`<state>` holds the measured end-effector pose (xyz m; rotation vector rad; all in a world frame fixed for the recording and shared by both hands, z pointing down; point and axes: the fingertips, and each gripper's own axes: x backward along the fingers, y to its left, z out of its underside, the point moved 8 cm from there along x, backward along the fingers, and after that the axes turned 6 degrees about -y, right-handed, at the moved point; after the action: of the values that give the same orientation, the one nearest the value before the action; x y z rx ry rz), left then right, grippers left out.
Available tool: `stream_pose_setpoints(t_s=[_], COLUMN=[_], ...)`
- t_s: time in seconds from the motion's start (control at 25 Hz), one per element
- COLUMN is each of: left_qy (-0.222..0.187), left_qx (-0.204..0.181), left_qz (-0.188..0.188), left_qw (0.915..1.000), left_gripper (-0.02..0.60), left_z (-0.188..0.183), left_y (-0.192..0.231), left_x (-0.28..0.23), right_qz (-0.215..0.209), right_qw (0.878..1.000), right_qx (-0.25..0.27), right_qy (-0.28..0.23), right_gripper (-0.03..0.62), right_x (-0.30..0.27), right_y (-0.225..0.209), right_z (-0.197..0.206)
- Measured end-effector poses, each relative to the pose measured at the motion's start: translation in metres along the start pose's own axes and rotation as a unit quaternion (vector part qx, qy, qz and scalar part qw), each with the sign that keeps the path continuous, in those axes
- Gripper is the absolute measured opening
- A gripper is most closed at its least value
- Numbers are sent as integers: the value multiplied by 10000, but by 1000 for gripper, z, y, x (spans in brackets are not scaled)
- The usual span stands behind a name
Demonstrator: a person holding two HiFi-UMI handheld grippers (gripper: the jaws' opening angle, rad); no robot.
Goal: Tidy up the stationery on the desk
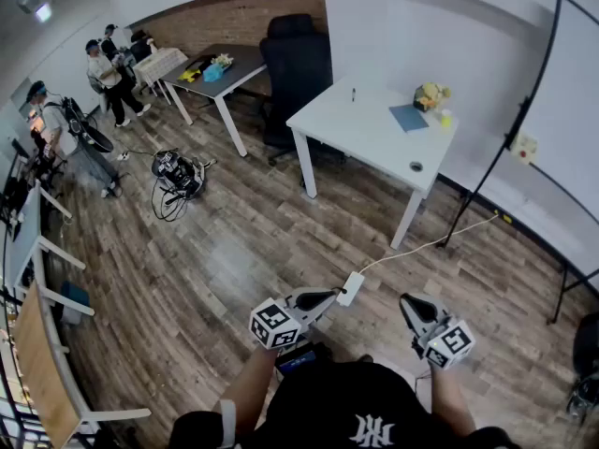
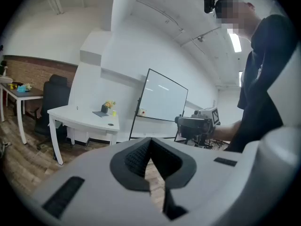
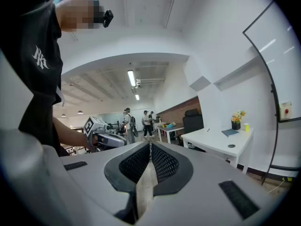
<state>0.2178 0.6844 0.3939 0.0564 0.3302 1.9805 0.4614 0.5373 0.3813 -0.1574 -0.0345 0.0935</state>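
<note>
Zero visible progress on the tidy-up, judging by the layout. Standing well apart from the white counter [image 1: 365, 131], with bare wood floor [image 1: 234, 251] in between. Reading left gripper [image 1: 328, 297] as clenched, jaws together on nothing. Same for right gripper [image 1: 410, 304]: pinched closed and empty. Holding both low near the body, aimed roughly at the counter.

Spotting the stationery spread over the counter's far half:
- blue notebook [image 1: 408, 117], lying flat
- pen-like stick [image 1: 354, 93], near the back edge
- small yellow cup [image 1: 445, 117], just beside a pot of yellow flowers [image 1: 430, 94]
- dark round thing [image 1: 416, 166], near the front corner — too small to identify

Left to do, by my read: walk up, then all the picking and sorting — basically the whole job.
</note>
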Motion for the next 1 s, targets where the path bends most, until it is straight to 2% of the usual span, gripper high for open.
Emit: stream_pose_setpoints(t_s=[0.32,0.72,1.0], left_qy=[-145,-131,-207], left_qx=[63,-45,-190], left_qz=[-29,49,-102], left_qw=[9999,9999,9996], left_gripper=[2,2,2], left_z=[-8,-25,-45], left_y=[-15,-23,-24], left_x=[-6,-42,-47], right_qz=[-74,150,293], right_qw=[10000,9994,9992], right_qx=[-23,-150,-35], right_qy=[-53,-255,-270], right_gripper=[41,41,41], right_x=[5,28,47], right_y=[-1,-34,-50], right_z=[-7,-26,-35])
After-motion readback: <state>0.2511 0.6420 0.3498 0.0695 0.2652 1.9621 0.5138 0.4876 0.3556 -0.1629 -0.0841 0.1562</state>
